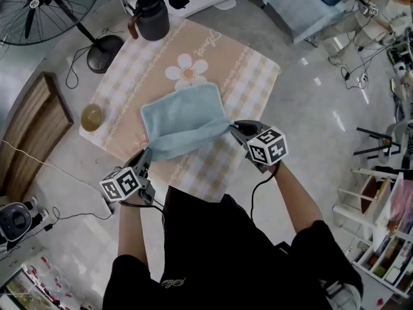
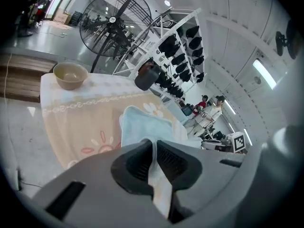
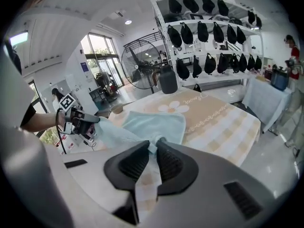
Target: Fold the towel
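A light blue towel lies on the checked tablecloth, its near edge lifted off the table. My left gripper is shut on the towel's near left corner, and the cloth runs out from between its jaws. My right gripper is shut on the near right corner, with the towel stretching away from its jaws. In the right gripper view the left gripper shows at the left, holding its corner up. The far half of the towel rests flat on the table.
A dark kettle stands at the table's far left corner and a small bowl at its left edge. A standing fan is on the floor at the left. Another table stands beyond, and shelves at the right.
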